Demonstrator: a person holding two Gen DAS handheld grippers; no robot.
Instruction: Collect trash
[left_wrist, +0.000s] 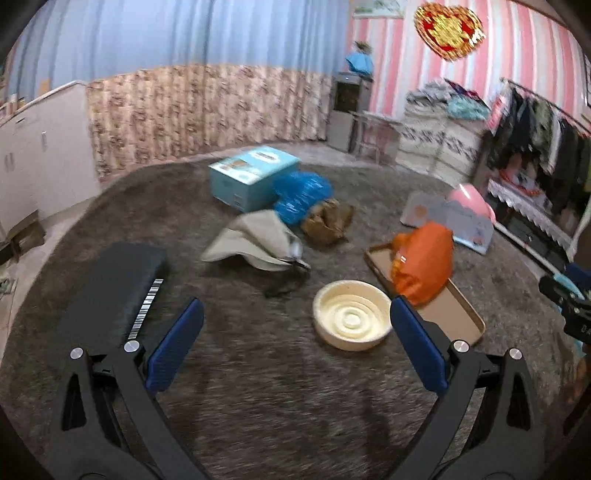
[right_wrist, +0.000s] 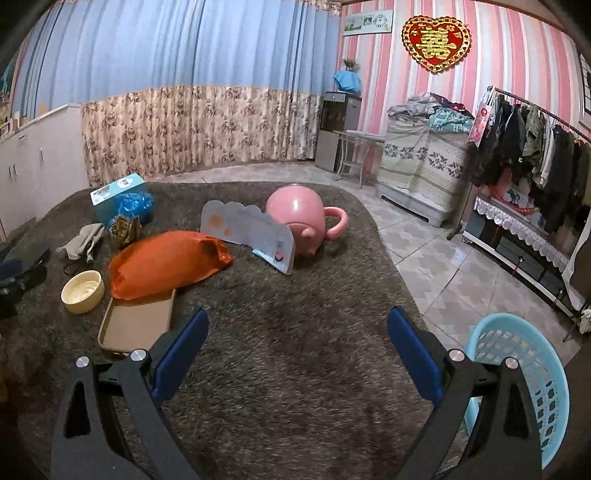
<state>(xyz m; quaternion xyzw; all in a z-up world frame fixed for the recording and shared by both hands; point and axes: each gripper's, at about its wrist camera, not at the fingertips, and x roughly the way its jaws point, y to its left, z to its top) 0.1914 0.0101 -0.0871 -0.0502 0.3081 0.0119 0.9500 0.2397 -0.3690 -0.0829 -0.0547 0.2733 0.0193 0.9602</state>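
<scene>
Room: bedroom-type space, blue curtain over a floral panel, pink striped wall with red heart ornament (right_wrist: 436, 42), clothes rack (right_wrist: 535, 147) at 2 o'clock in right view.
Surface: shaggy brown rug (right_wrist: 295, 362) on tiled floor; rug carries all the litter.
Left gripper (left_wrist: 297, 343): jaws spread wide, empty, hovering above rug, aimed at 12 o'clock; view is motion-blurred.
Right gripper (right_wrist: 297, 354): jaws spread wide, empty, over bare rug.
Trash, near: cream bowl (left_wrist: 351, 319) just ahead of left gripper, at 1 o'clock; orange bag (left_wrist: 423, 264) lying partly on flat cardboard tray (left_wrist: 458, 314), at 2 o'clock.
Trash, far: grey cloth (left_wrist: 258, 236), brown crumpled paper (left_wrist: 327, 221), blue plastic bag (left_wrist: 301, 195), light blue box (left_wrist: 253, 175), clustered at 12 o'clock.
Other: pink pig-shaped pot (right_wrist: 299, 218) tipped behind a card panel (right_wrist: 251, 229).
Bin: blue mesh basket (right_wrist: 524, 384) at 4 o'clock of right gripper, on rug edge, likely the drop target.
Why open: probably readying a first pick; bowl looks closest for left.
</scene>
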